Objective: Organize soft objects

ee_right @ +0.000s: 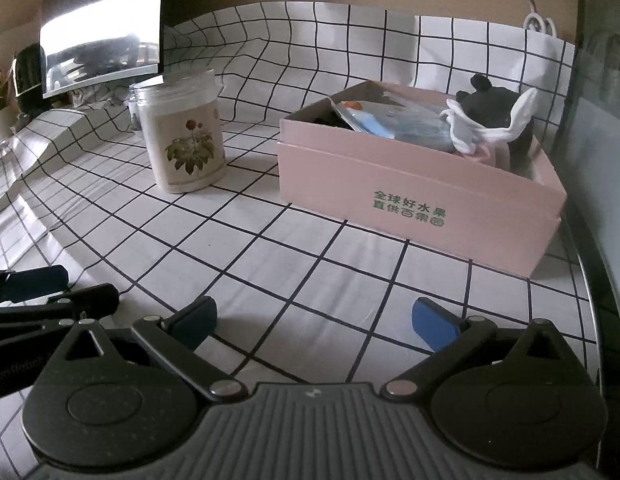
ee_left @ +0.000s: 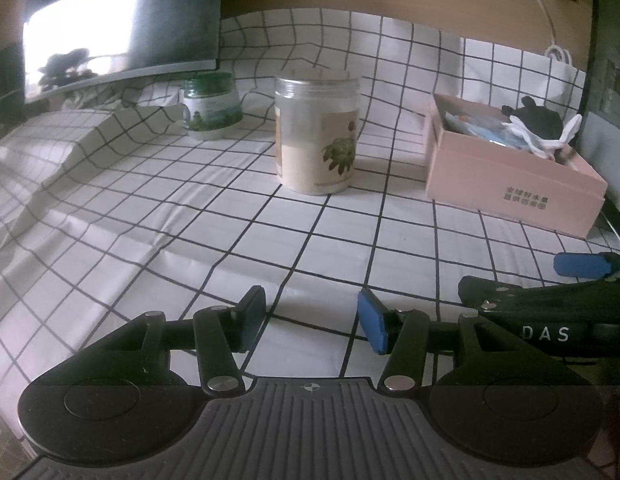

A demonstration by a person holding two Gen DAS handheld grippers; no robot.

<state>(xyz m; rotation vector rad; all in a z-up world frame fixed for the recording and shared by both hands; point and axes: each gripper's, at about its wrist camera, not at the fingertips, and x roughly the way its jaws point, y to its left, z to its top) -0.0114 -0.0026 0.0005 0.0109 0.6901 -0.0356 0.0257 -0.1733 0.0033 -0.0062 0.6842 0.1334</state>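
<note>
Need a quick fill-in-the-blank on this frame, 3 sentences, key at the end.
1. The black plush toy lies inside the ____ box.
2. The tall jar bears a picture of a ____.
3. The jaws of the left gripper and the right gripper are both ____, holding nothing.

Missing words: pink; plant; open
</note>
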